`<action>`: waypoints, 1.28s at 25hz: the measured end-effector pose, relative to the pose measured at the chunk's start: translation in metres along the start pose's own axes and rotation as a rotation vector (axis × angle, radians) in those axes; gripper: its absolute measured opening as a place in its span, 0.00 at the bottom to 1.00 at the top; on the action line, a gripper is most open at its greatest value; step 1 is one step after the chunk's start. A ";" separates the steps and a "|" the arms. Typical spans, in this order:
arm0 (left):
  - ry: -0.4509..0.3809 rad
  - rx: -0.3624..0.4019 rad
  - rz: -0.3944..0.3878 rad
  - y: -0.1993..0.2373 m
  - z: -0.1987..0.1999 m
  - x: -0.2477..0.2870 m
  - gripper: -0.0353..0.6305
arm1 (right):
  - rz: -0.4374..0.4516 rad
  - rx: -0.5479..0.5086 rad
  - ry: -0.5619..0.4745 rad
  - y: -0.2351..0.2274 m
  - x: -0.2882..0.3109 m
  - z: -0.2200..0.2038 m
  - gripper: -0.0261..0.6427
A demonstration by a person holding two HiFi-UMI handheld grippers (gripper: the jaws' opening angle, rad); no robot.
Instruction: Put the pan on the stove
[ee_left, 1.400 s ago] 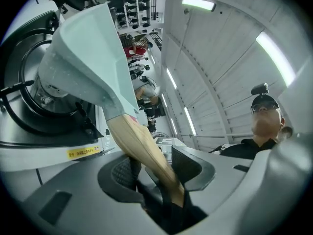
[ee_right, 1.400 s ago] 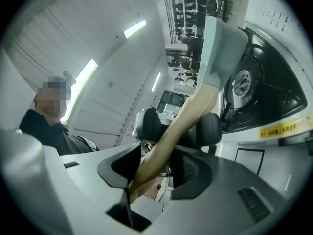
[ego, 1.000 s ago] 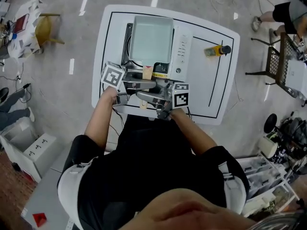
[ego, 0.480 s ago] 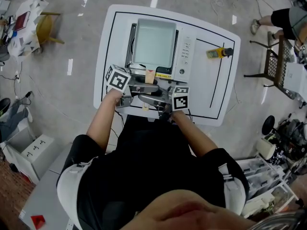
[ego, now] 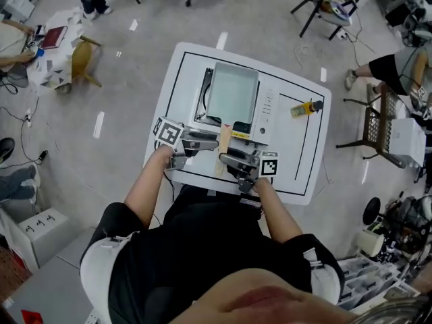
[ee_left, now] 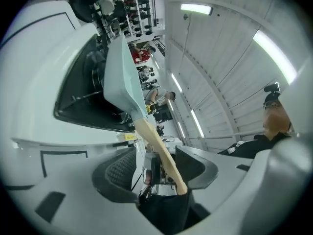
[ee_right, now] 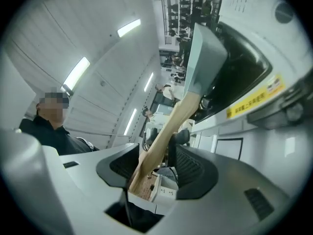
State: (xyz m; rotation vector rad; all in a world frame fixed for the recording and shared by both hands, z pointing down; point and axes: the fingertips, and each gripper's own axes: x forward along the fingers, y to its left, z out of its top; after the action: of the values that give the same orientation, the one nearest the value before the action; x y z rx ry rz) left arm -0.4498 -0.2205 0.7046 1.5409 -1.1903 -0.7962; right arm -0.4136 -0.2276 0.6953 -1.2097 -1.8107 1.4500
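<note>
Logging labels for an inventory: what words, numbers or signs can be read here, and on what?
None legible.
Yellow label on the stove front: dark print, too blurred to read.
Control panel: markings too small.
Left cube, right cube: black-and-white square markers, no words.

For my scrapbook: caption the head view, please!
Pan on stove; left claw and right claw just opening, handle between them.
</note>
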 end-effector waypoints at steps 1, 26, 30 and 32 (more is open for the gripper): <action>-0.009 0.011 0.012 0.000 -0.002 -0.011 0.43 | -0.017 -0.009 -0.033 0.000 -0.009 0.003 0.36; -0.703 1.053 0.463 -0.234 -0.031 -0.082 0.08 | -0.729 -1.299 -0.538 0.236 -0.126 0.000 0.10; -0.785 1.057 0.534 -0.248 -0.083 -0.074 0.08 | -0.735 -1.287 -0.573 0.246 -0.160 -0.055 0.10; -0.819 1.037 0.577 -0.255 -0.108 -0.072 0.08 | -0.732 -1.275 -0.575 0.247 -0.173 -0.084 0.10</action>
State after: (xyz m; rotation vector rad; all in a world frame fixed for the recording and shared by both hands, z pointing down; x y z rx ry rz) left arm -0.2973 -0.1124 0.4884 1.4716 -2.8101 -0.3872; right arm -0.1848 -0.3317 0.5081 -0.3457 -3.2615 0.0785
